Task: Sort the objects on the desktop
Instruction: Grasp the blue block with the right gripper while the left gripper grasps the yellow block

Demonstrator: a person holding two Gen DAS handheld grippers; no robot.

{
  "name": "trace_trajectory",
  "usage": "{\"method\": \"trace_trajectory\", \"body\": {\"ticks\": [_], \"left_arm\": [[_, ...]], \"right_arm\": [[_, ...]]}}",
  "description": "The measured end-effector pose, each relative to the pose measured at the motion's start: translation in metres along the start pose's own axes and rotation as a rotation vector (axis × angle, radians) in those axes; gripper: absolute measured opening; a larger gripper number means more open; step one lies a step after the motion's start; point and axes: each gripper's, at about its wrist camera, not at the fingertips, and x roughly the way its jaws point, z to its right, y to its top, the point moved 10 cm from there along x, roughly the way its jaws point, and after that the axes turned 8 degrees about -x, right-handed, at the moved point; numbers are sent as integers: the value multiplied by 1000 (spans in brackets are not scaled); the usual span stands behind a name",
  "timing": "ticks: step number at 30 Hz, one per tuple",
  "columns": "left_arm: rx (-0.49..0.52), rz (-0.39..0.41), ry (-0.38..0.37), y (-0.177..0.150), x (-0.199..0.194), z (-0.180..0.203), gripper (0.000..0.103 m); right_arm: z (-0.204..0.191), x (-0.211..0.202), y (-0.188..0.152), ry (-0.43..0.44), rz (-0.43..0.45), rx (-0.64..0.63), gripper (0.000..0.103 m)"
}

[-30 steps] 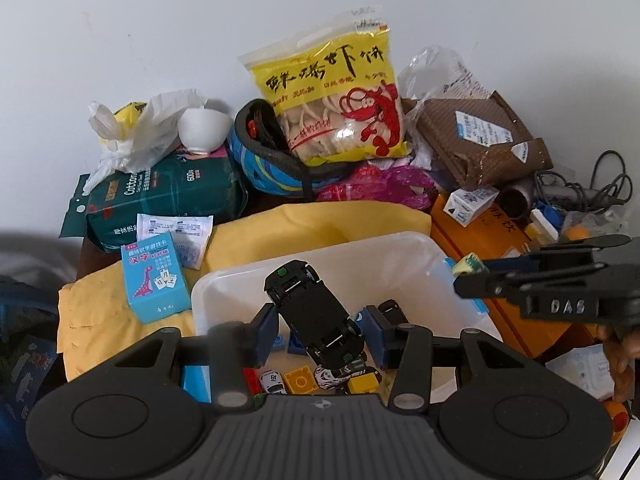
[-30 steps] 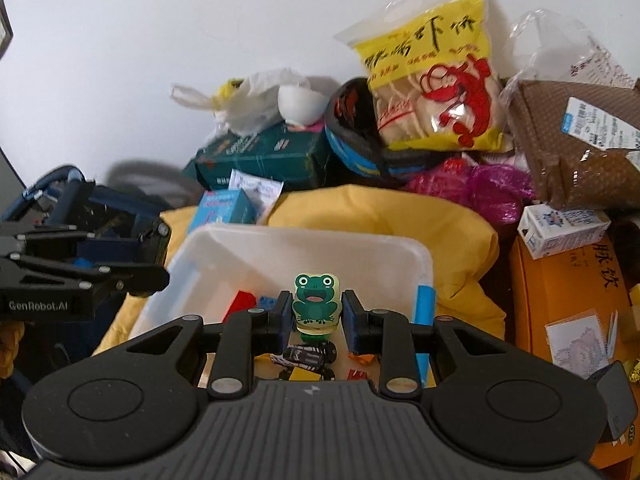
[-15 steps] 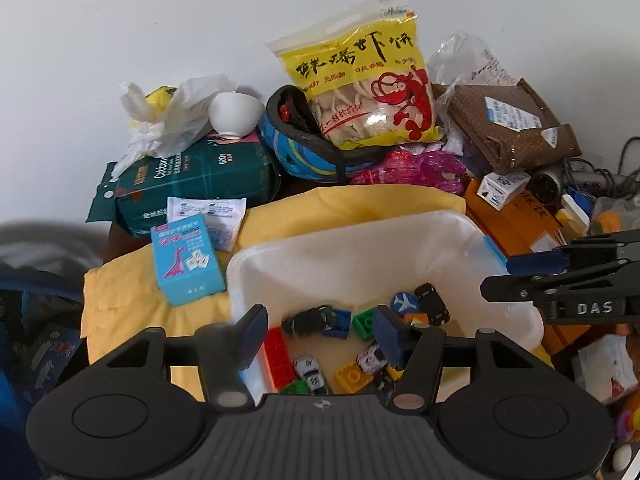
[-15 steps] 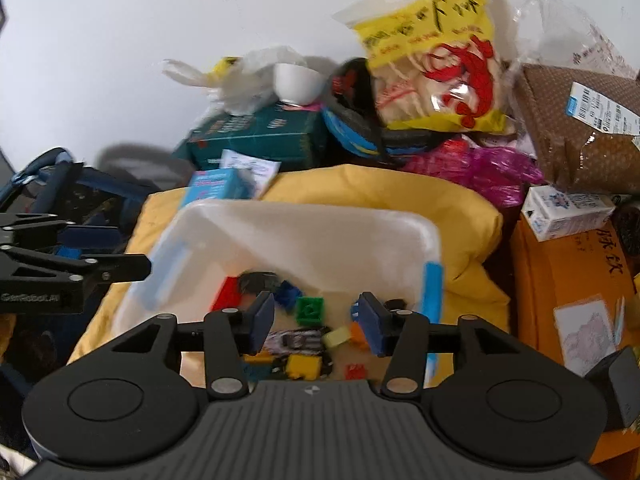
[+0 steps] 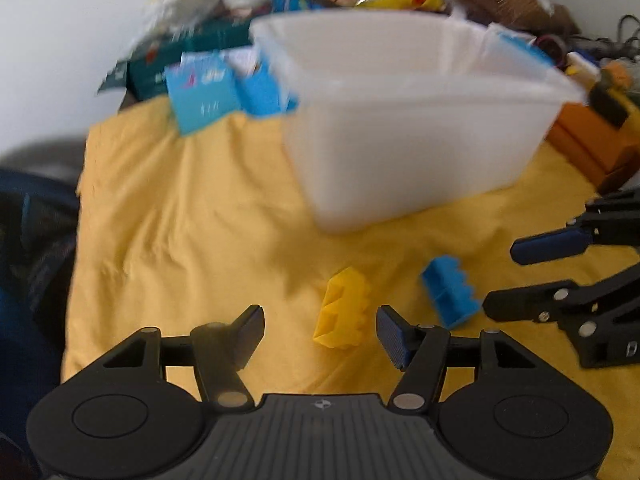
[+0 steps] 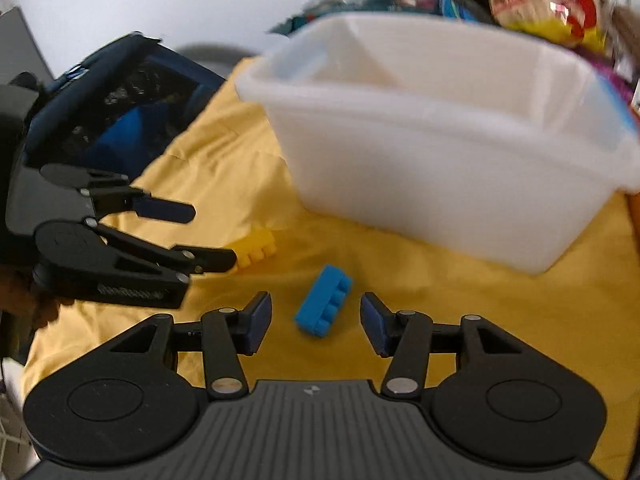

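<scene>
Both hand-held grippers gaped empty: left (image 5: 320,330) over yellow plastic brick (image 5: 342,312), right (image 6: 316,322) over blue plastic brick (image 6: 324,305). Risk: soft yellow cloth (image 5: 180,220) could snag w/ fingertips.

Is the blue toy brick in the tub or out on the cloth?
Out: the blue toy brick lies on the yellow cloth before the white plastic tub.

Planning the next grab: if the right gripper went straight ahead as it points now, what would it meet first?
Most likely the blue brick, lying on the yellow cloth between the open right gripper fingers; the white bin sits beyond.
</scene>
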Motion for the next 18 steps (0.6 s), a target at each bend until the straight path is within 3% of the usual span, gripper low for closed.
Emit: {"method": "trace_trajectory", "body": {"ticks": [5, 7, 9, 14, 18], "left_arm": [[20, 4, 4, 1, 23, 0, 64], [44, 3, -12, 0, 27, 6, 60], [51, -26, -40, -7, 31, 13, 50], [74, -6, -62, -7, 29, 17, 28], [56, 29, -84, -4, 17, 17, 28]], "right_arm": [[-1, 27, -1, -27, -22, 28, 50], [2, 36, -5, -36, -56, 58, 32], [5, 36, -7, -34, -53, 78, 25], [14, 22, -6, -38, -11, 72, 25], [25, -2, -4, -36, 36, 66, 25]]}}
